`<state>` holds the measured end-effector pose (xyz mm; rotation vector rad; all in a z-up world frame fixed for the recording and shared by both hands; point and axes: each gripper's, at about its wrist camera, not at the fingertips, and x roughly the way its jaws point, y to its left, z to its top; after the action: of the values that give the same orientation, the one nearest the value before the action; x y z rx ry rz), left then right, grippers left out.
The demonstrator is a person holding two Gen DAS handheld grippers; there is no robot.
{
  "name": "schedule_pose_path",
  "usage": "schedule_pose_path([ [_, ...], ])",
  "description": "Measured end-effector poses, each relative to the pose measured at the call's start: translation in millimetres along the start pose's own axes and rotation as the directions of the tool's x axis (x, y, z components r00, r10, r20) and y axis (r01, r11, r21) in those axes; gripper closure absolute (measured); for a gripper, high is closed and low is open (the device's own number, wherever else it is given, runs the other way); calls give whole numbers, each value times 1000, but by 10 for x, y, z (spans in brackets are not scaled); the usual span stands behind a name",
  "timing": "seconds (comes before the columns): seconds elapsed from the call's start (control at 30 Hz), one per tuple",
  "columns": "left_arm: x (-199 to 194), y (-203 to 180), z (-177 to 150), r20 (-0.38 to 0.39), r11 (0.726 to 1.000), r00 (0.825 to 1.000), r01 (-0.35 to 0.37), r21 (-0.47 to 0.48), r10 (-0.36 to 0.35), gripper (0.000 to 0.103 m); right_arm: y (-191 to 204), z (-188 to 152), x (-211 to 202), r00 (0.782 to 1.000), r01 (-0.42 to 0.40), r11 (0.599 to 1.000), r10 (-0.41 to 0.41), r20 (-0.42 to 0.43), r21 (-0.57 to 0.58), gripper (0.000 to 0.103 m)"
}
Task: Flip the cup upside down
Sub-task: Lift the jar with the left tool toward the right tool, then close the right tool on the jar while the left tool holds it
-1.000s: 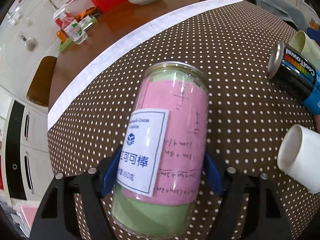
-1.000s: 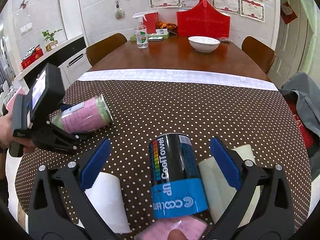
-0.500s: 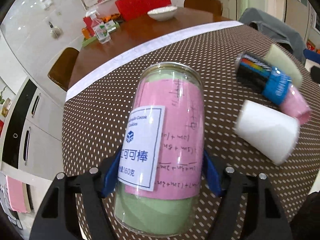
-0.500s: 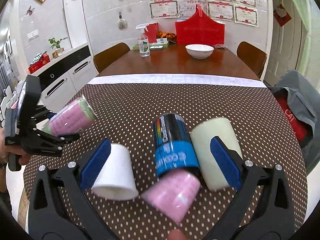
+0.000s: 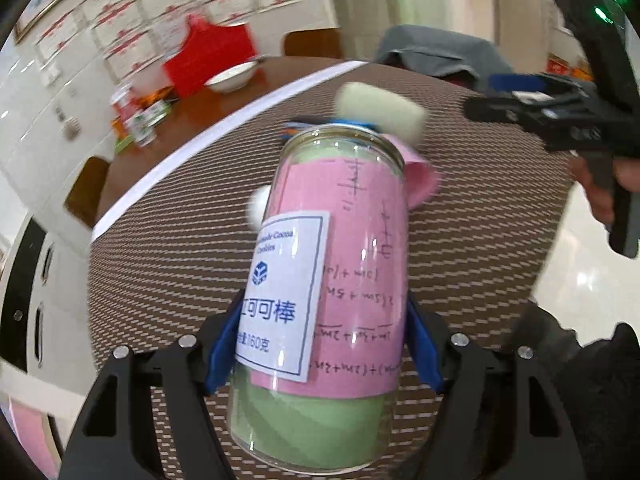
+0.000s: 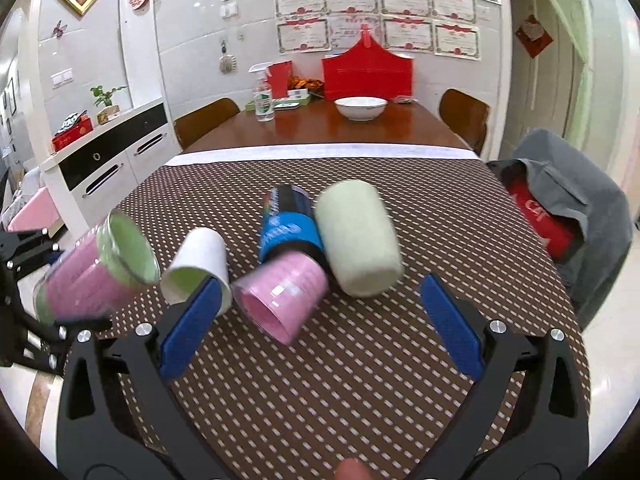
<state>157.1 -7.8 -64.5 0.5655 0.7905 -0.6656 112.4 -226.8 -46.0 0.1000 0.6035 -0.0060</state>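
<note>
Raised, left gripper [image 5: 326, 344] clamps jar [image 5: 332, 280] beside table edge [image 6: 132, 320]

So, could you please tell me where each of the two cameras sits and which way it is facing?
Left wrist: on the left gripper, looking along its fingers at the clear jar clamped between them, over the dotted tablecloth; the person's right hand shows.
Right wrist: on the open right gripper, looking across the table at a white cup, pink cup, black can and pale green cup; only its own fingers show.
Shared: the jar, the cups, the white bowl.
</note>
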Motion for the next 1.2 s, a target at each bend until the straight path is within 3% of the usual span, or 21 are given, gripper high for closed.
schedule_pose_path([
  [0.17,270,-432,4,-37,994,996,82,71,-79,32,-172,-144,-123,1000,22,1000,-22,-4,21,6],
  [0.33,506,-642,37,-70,987,992,111,116,-103,32,-309,-227,-182,999,43,999,-43,-6,28,6],
  [0.53,659,-666,140,-90,985,993,90,144,-77,30,-389,-282,-132,999,41,999,-40,-30,20,6],
  [0.63,634,-619,171,-74,991,995,74,108,-67,23,-388,-286,-96,999,15,1000,-14,-41,18,6],
  [0.7,569,-611,169,-51,993,998,45,106,-39,12,-345,-275,-58,999,-4,1000,4,-52,2,6],
  [0.93,368,-568,135,10,994,999,30,101,-31,12,-169,-194,28,991,-113,990,106,-82,-83,6],
  [1.07,158,-480,19,59,998,998,-5,68,1,12,7,-75,126,973,-214,952,187,-138,-217,6],
  [1.2,-21,-367,-231,88,998,995,-54,-14,55,12,349,5,184,938,-336,836,259,-228,-433,6],
])
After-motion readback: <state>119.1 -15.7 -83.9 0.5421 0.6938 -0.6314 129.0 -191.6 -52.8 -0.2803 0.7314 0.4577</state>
